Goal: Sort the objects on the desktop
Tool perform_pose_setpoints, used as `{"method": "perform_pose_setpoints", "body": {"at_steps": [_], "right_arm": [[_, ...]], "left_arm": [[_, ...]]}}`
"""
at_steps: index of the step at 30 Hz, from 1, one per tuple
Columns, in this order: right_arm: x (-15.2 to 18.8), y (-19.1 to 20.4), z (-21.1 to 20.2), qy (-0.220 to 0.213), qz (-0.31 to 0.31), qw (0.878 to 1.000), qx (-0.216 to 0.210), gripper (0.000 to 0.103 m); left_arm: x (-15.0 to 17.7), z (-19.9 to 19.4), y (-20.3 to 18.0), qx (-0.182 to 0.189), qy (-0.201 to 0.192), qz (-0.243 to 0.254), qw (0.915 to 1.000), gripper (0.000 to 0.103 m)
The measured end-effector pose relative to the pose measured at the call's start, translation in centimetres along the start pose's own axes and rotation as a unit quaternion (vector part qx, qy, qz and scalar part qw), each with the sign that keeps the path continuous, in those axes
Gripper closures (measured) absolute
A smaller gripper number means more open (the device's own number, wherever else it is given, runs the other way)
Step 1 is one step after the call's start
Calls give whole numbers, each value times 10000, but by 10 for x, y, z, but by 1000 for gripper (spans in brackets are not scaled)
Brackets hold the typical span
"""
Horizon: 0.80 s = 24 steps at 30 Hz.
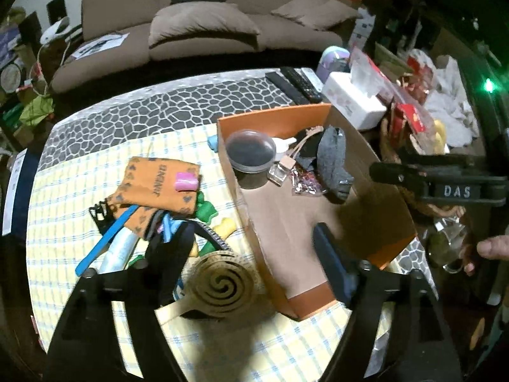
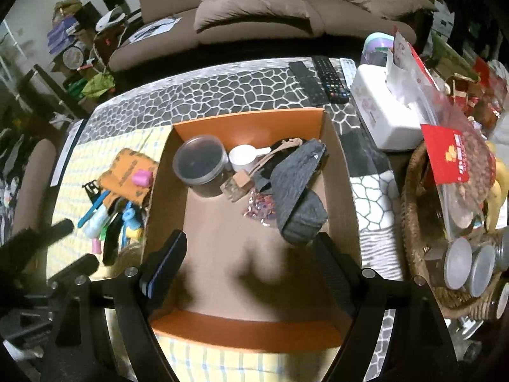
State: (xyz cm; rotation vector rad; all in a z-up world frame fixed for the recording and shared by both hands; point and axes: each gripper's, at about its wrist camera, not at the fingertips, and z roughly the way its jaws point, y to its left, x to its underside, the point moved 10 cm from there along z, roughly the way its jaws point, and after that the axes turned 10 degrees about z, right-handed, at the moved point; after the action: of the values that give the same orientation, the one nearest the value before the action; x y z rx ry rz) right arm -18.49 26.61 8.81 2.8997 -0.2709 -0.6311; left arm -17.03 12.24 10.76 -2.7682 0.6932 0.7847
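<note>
An orange cardboard box [image 1: 288, 117] [image 2: 254, 121] stands on the table and holds a dark lidded tub [image 1: 250, 153] [image 2: 201, 161], a white scoop [image 2: 243, 156], a small glass bottle [image 2: 233, 187], a glitter packet [image 2: 259, 208] and grey socks [image 1: 334, 162] [image 2: 299, 187]. Left of the box lies a pile: an orange pouch [image 1: 159, 181] [image 2: 127, 172], a pink roll [image 1: 185, 181] [image 2: 141, 179], a blue stick [image 1: 106, 243] and a tan coil [image 1: 219, 286]. My left gripper [image 1: 251, 254] is open above the coil and the box's left wall. My right gripper [image 2: 251, 258] is open and empty over the box's near half.
Remote controls [image 2: 321, 79], a white tissue box [image 2: 385, 111] and a wicker basket [image 2: 416, 219] with snack bags and jars stand at the right. A brown sofa [image 1: 203, 25] is behind the table. The right gripper's body [image 1: 445, 181] shows in the left wrist view.
</note>
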Motion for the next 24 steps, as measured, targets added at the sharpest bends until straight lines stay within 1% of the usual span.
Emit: {"method": "perform_pose_setpoints", "body": {"at_steps": [4, 5, 6, 11, 14, 18, 21, 24], "right_arm": [[15, 4, -6, 1, -121, 9999, 28, 15], [19, 5, -7, -17, -157, 9999, 25, 14], [24, 7, -8, -23, -179, 9998, 5, 13], [48, 13, -6, 51, -199, 9998, -41, 10], [58, 16, -10, -3, -209, 9998, -56, 4], [68, 24, -18, -163, -328, 9993, -60, 3], [77, 31, -20, -215, -297, 9993, -91, 2], [86, 38, -20, -261, -275, 9992, -105, 0]], "left_arm": [[5, -12, 6, 14, -66, -105, 9999, 10], [8, -14, 6, 7, -60, -114, 9999, 5], [10, -16, 7, 7, -58, -117, 9999, 1], [26, -27, 8, -32, -15, -112, 9999, 0], [38, -34, 7, -14, -17, -99, 9999, 0], [59, -40, 11, -1, -1, -162, 9999, 0], [72, -43, 16, -4, -16, -215, 9998, 0], [82, -47, 24, -117, -13, -198, 9997, 0]]}}
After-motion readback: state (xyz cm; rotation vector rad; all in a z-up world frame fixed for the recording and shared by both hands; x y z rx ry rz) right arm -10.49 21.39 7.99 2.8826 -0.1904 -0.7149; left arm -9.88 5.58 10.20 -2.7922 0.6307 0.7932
